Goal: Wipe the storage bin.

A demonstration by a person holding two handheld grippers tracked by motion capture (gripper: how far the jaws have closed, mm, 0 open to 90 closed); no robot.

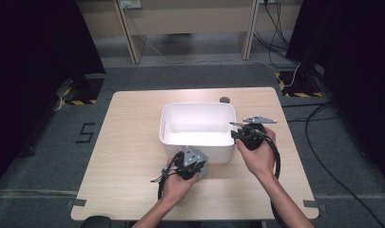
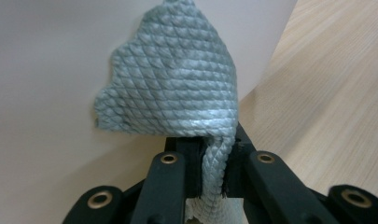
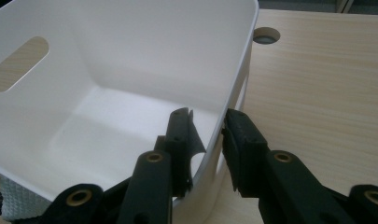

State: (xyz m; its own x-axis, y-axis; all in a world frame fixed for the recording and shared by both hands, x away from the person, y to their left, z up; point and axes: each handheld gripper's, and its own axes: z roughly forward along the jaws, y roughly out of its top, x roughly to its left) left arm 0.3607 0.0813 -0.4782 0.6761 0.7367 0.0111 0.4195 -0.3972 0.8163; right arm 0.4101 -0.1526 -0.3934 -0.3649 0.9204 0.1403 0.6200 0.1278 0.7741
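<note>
L gripper (image 1: 189, 164) sits low center of the high view, jaws clamped on a grey quilted cloth (image 2: 170, 81); a fold runs down between the jaws w/ the rest fanning up above them, center of the L gripper view. Cloth hangs right against the outer front wall of the white bin (image 1: 198, 151), so it's outside the bin, not in it yet, just below the near rim. Prob pinched at one edge so it hangs free and can be lifted over the rim w/o dragging on the counter (image 1: 128, 142). R gripper (image 1: 237, 134) is at the bin's right rim, center-right of the high view. In the R gripper view the jaws straddle the bin wall, one inside, one outside, w/ a gap showing on the outer side, so apart or only lightly closing, not clamped hard afaict. Looks like it's there to steady the bin so it won't slide while the cloth goes in. Bin interior looks empty. A bit of cloth also shows bottom left of the R gripper view, under the bin's near edge.
</note>
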